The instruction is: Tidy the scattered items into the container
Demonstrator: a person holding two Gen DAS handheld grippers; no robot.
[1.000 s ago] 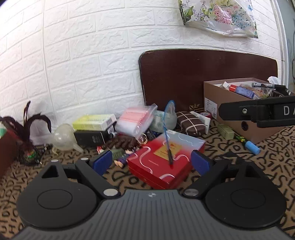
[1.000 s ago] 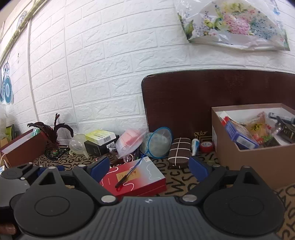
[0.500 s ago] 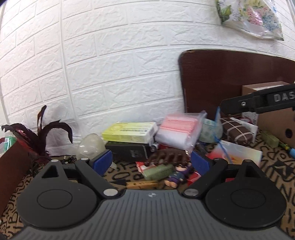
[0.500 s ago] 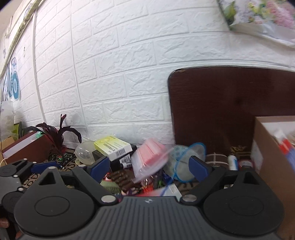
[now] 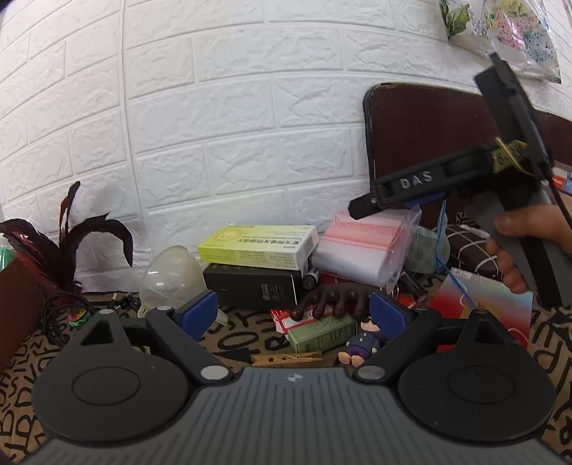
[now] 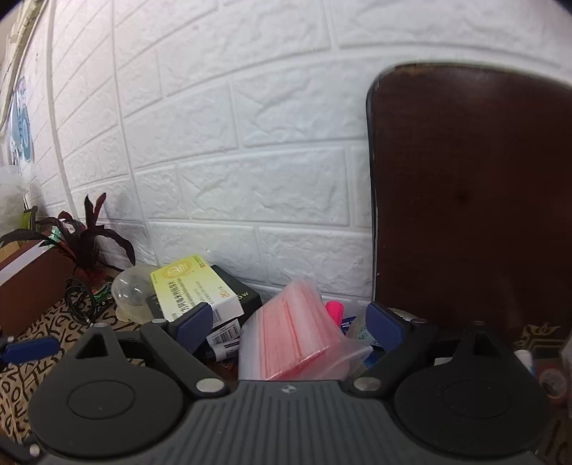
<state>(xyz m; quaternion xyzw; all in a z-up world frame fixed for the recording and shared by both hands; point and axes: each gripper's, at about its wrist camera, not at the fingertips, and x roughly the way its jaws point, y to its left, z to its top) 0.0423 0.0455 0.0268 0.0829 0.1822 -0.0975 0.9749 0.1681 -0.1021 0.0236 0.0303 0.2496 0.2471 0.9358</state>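
against the white wall, both tools point(image 5: 293, 316) point(image 6: 287, 327) wide apart, container out of view, zip bags point(image 6: 296, 339) half hidden

Toy figure point(image 5: 361, 345) half hidden behind left hand-held gripper point(image 5: 293, 314). Red booklet point(image 5: 489, 304) cut by finger. Zip-bag stack point(image 6: 296, 339) lower edge hidden by right hand-held gripper point(image 6: 286, 325). Container out of frame.

A white embossed brick-pattern wall point(image 5: 221, 118) is being shown behind everything, and a dark brown rounded board point(image 6: 475, 200) is being leaned upright against it. A tan cloth printed with black letters point(image 5: 246, 339) is being used as the table covering. A flowered plastic bag point(image 5: 507, 28) is being hung on the wall.
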